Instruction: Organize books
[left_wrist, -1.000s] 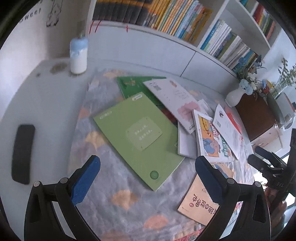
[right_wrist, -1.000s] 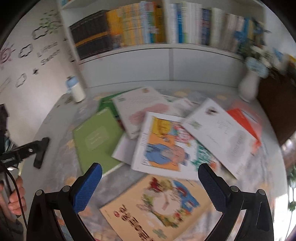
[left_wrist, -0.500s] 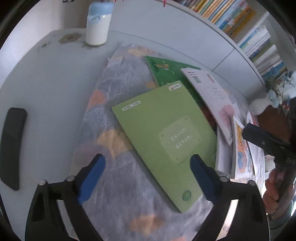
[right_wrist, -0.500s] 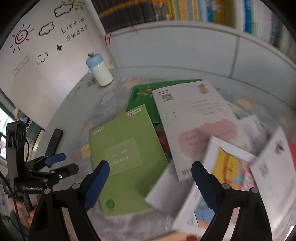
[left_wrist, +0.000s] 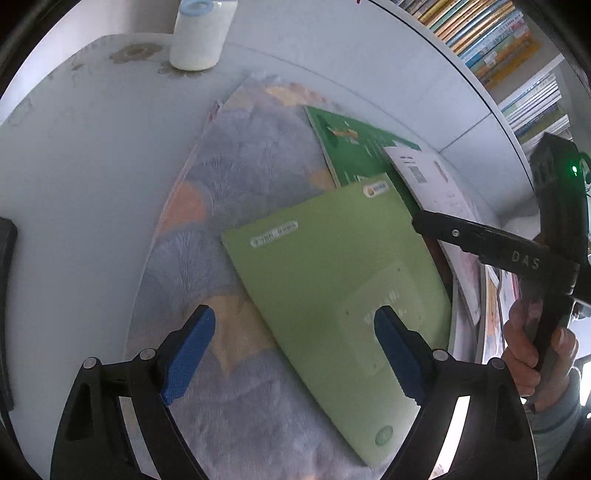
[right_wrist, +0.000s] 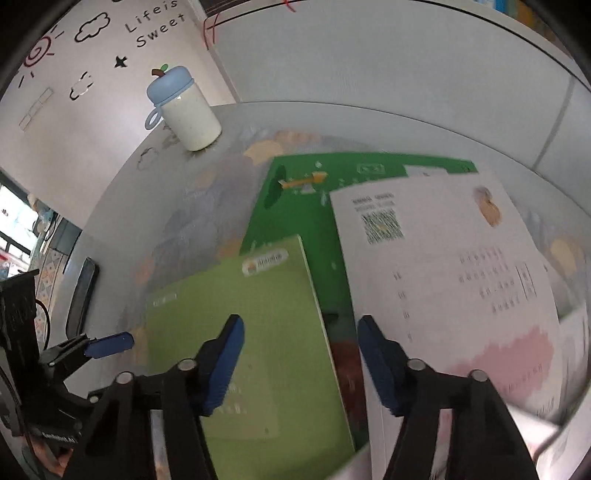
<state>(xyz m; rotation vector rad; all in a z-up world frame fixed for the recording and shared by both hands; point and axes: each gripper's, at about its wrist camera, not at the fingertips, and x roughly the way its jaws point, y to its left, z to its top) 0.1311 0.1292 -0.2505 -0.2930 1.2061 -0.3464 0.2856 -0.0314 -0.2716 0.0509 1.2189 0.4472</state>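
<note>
1. Two grippers are in view, each with two blue-padded fingers: the left gripper (left_wrist: 293, 356) and the right gripper (right_wrist: 299, 363).
2. Three books can be counted clearly: a light green book (left_wrist: 332, 291), a dark green book (right_wrist: 295, 218) and a white book (right_wrist: 443, 280). More books lie past the white one, toward the right gripper's right, too blurred to count.
3. The light green book is thin and flat, with a pale square panel on its cover, two small oval labels near its far edge and a round mark at its near corner; the print on them cannot be read.
4. It lies on a grey fan-patterned cloth (left_wrist: 240, 162) that covers the bench (left_wrist: 81, 184), directly below and ahead of both grippers, overlapping the dark green book.
5. Left gripper: spread wide, nothing pinched; its right finger hangs over the book's cover, its left finger over the cloth.
6. Right gripper: its jaws have just been closing and stand partly apart, empty; the left finger hangs over the light green book, while the book's right edge lies in the gap.
7. The white book bears a QR code and rows of small, illegible print.
8. One white cup with a blue lid (right_wrist: 184, 110) stands far ahead of both grippers.
9. The wall reads "Life is Sweet"; the right gripper's arm carries the letters "DAS".
</note>
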